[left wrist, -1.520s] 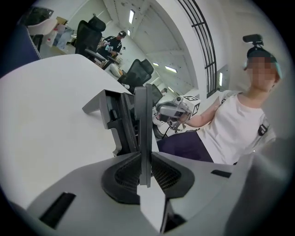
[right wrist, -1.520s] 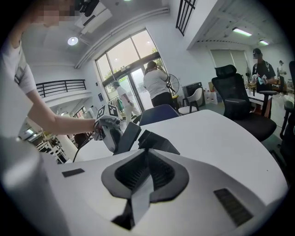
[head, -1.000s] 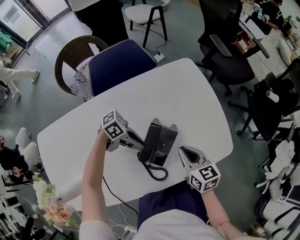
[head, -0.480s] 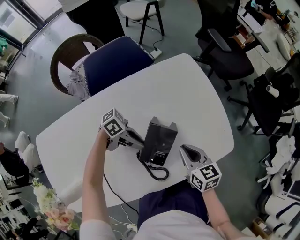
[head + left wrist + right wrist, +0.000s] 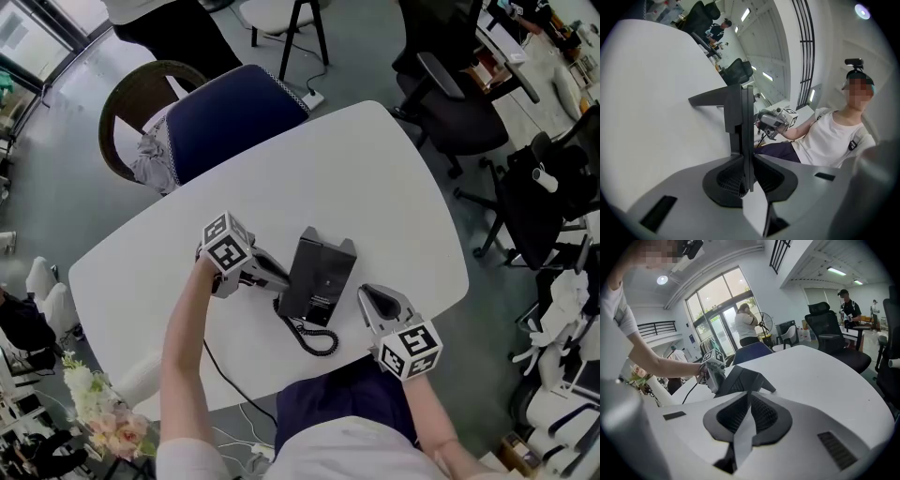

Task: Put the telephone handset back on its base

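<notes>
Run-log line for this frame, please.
left tongs: shut on black telephone handset | handset: appears seated on black telephone base, white table | right tongs: shut, empty, right of base

Slid slightly up the frame within a second: white table (image 5: 394,187), blue chair (image 5: 230,117), telephone base (image 5: 330,274), telephone handset (image 5: 294,281) clamped by left gripper (image 5: 279,279), and right gripper (image 5: 367,294). Gone from the left edge: figure in white. Cropped further at top: white chair (image 5: 272,11).
</notes>
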`<state>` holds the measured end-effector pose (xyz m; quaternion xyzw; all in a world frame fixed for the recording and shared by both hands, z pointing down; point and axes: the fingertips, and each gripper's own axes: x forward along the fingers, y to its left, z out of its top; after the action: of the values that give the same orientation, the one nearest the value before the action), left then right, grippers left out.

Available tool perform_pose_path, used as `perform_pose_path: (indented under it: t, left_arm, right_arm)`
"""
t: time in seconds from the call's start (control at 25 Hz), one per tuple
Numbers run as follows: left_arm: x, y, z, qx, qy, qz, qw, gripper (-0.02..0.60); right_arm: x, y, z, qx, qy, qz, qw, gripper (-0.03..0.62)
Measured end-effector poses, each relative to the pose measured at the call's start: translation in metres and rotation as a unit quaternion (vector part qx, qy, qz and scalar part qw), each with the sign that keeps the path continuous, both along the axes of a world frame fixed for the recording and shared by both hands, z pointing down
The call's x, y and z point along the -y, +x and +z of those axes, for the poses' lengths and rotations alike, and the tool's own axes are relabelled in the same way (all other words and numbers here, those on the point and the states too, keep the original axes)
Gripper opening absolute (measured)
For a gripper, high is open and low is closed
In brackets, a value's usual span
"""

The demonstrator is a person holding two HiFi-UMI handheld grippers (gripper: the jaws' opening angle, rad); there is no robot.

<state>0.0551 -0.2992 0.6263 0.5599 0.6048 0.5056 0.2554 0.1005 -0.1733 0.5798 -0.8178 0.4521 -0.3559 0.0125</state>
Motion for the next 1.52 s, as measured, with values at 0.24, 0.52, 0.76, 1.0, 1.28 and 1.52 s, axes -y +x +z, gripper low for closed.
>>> perform_pose_path:
  t: [0.24, 0.52, 0.76, 1.0, 1.28, 1.52]
  left_arm:
    - [0.003, 0.004, 0.005, 0.005, 0.053, -0.035, 0.998, 0.08]
    - [0.005, 0.01, 0.008, -0.044, 0.172, -0.063, 0.9822, 0.109]
    - [0.017, 0.024, 0.007, -0.077, 0.239, -0.163, 0.954, 0.218]
    - [0.015, 0.039, -0.018, -0.112, 0.217, -0.315, 0.917, 0.234]
    - [0.033, 0.025, -0.038, -0.113, 0.185, -0.51, 0.8328, 0.258]
    - [0.032, -0.006, -0.053, -0.122, 0.152, -0.627, 0.754, 0.258]
  right_arm:
    - [-0.002, -0.004, -0.006, -0.007, 0.005, -0.007, 1.0, 0.046]
    - [-0.005, -0.008, -0.018, -0.025, 0.016, -0.029, 0.999, 0.046]
    - [-0.008, -0.01, -0.033, -0.028, 0.046, -0.044, 0.998, 0.046]
    - [-0.015, -0.009, -0.053, -0.041, 0.067, -0.069, 0.995, 0.046]
    - [-0.02, -0.008, -0.061, -0.05, 0.084, -0.102, 0.99, 0.046]
    - [-0.021, 0.001, -0.065, -0.055, 0.098, -0.135, 0.985, 0.046]
